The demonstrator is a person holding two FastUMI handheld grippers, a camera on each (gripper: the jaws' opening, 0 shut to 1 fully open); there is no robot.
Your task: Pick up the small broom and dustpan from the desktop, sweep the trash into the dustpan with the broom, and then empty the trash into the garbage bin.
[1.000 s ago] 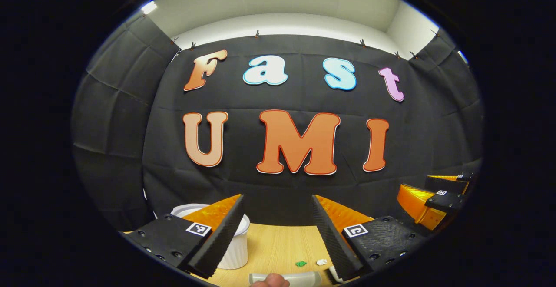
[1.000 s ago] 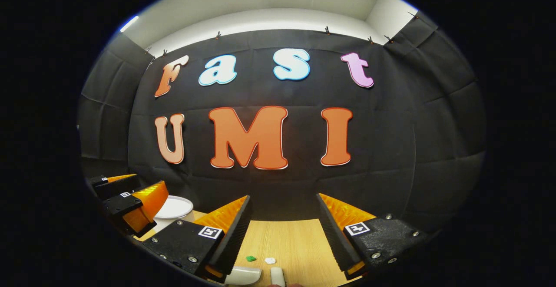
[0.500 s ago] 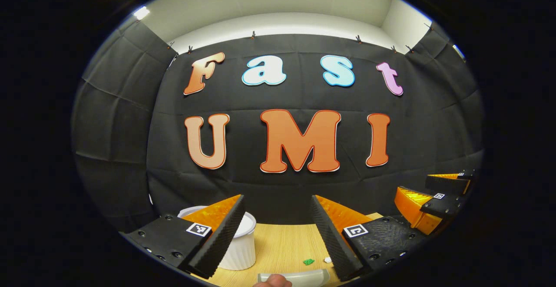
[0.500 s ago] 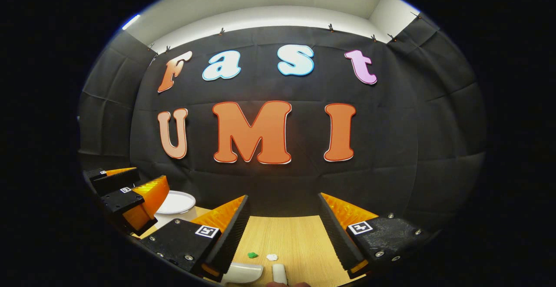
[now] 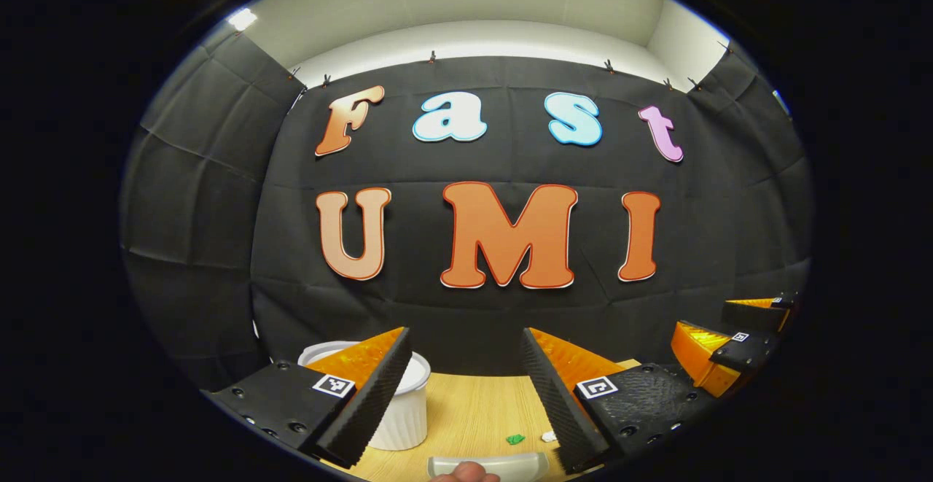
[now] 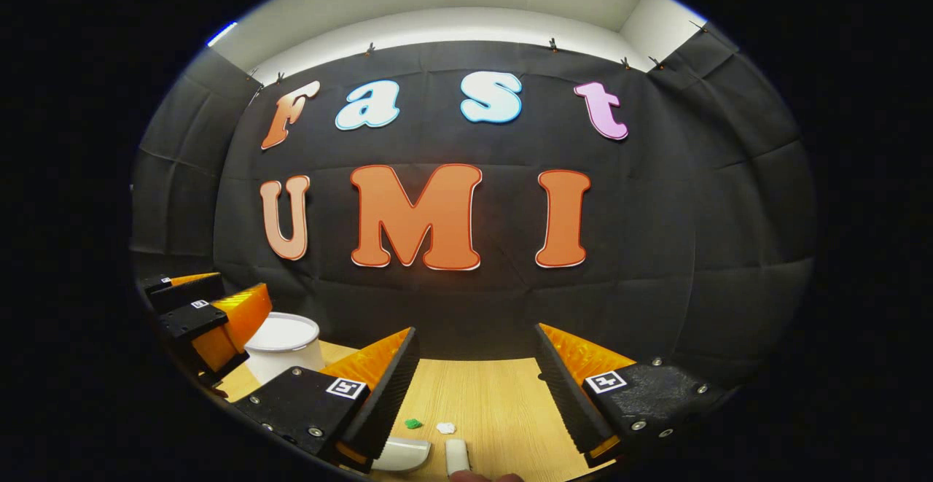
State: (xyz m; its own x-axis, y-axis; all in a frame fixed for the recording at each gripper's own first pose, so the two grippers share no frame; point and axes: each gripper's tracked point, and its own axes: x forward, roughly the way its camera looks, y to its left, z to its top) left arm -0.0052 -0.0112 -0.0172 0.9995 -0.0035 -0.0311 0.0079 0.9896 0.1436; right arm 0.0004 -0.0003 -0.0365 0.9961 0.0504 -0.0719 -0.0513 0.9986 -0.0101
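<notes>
I have a pale wooden surface (image 5: 474, 409) stretching ahead of both pairs of fingers, up to the black cloth wall.

My left gripper (image 5: 466, 376) hangs above the surface with its fingers spread wide apart and nothing between them. My right gripper (image 6: 477, 380) is the same: fingers well apart, holding nothing. From the left gripper view I see the right gripper (image 5: 736, 347) off beyond my right finger; from the right gripper view the left gripper (image 6: 211, 318) sits beyond my left finger, just in front of the bin.

The garbage bin (image 5: 404, 413), a white ribbed tub, stands on the surface partly behind my left gripper's left finger (image 5: 364, 394). In the right gripper view the same garbage bin (image 6: 284, 347) is farther off, beyond my left finger.

The dustpan (image 5: 488, 464), pale and translucent, lies low between my left gripper's fingers, close to the camera. In the right gripper view its curved edge (image 6: 401, 456) peeks out just beside my left finger. Next to it, between the fingers, a white stub (image 6: 457, 456) shows that I take for the broom's handle, though I cannot be sure.

A fingertip (image 5: 463, 473) of the person shows at the bottom edge, in front of the dustpan.

Smallest are the scraps of trash: a green scrap (image 5: 515, 439) and a white scrap (image 5: 548, 436), side by side, beyond the dustpan and near my left gripper's right finger. In the right gripper view the green scrap (image 6: 413, 424) and white scrap (image 6: 445, 428) lie between the fingers.
</notes>
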